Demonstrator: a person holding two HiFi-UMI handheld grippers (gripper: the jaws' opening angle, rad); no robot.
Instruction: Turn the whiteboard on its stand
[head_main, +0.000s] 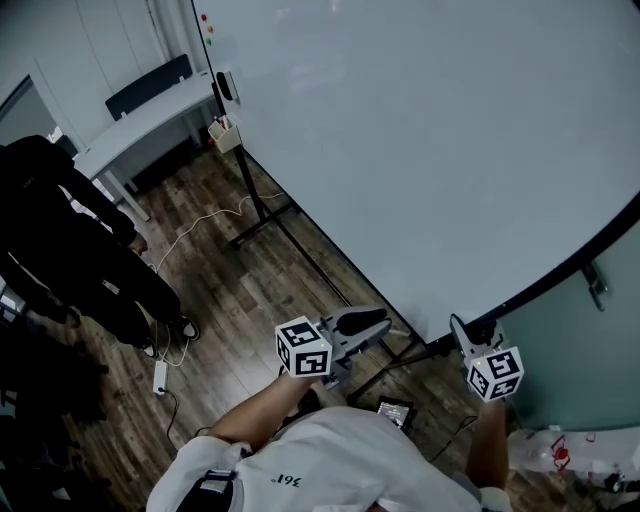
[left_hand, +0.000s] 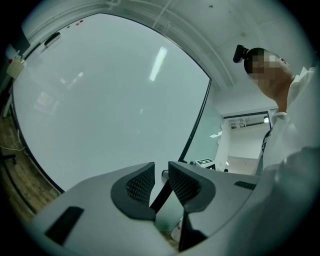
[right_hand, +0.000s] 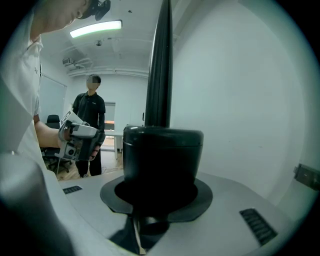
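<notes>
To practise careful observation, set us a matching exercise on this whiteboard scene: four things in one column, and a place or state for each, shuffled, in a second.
Things:
1. left gripper
2. right gripper
3. white desk
4. person in dark clothes

Places or states:
A. standing on the wood floor, at the left of the head view
B. jaws apart, nothing between them
C. closed on the whiteboard's black frame
D. beyond the far end of the whiteboard

Pairs: 1-B, 2-C, 3-D, 4-A

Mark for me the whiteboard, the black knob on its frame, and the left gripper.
whiteboard (head_main: 430, 130), head view, on its bare white face.
black knob (right_hand: 162, 155), right gripper view, on its near side.
left gripper (head_main: 375, 320), head view, between its jaw tips.
</notes>
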